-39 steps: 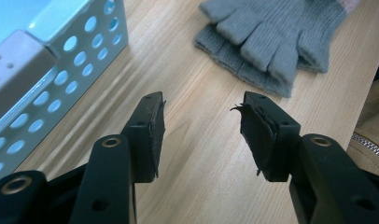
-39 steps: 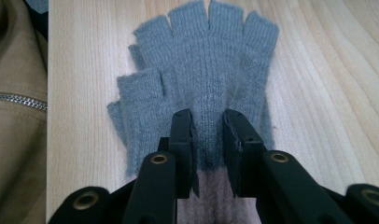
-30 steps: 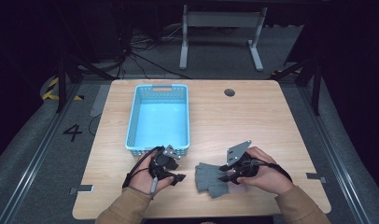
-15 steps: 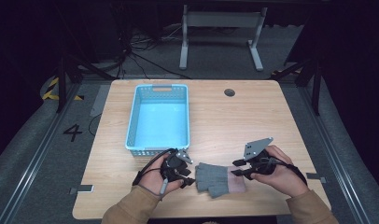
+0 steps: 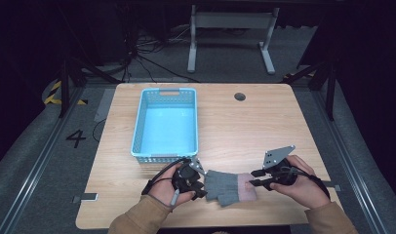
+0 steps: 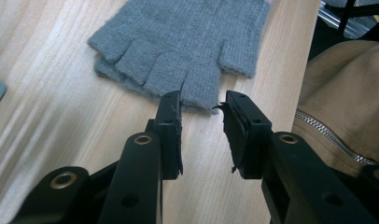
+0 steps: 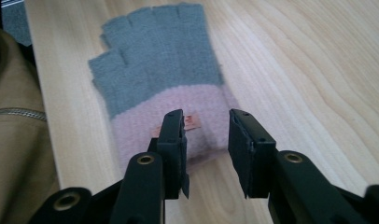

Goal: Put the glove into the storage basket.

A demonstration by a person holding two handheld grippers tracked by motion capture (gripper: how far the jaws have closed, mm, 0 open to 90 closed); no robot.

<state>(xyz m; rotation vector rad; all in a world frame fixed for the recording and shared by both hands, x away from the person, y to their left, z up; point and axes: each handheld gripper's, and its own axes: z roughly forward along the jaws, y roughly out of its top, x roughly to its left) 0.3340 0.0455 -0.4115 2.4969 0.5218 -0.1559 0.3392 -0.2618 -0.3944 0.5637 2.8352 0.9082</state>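
A: Closing in on the gloves [image 5: 228, 187] from both ends now. Since a sec ago the pair got pulled together w/ fingers pointing left, pink cuff right, near the table's [image 5: 264, 126] front edge, just below the blue basket [image 5: 166, 122].

B: Left gripper [image 5: 202, 187], what's it got?

A: Nothing yet, imo. In the left gripper view its jaws have just been narrowing, part open, tips at the grey finger ends w/ one finger stub at the gap, pads not pressing on the wool. Hand slid right to get there.

B: And the right gripper [image 5: 256, 178]?

A: Drew back to the right, off the pile. Jaws have just been closing a bit too, but there's a clear gap; the right gripper view has the pink cuff [image 7: 178, 121] just ahead of and partly between the tips, not pinched. Holds nothing.

B: So what's it mean?

A: Looks like stacking's done and the pickup's being set up: one tool per end. Basket's empty, so prob. the pair goes in there next. Grip not made yet, tho.
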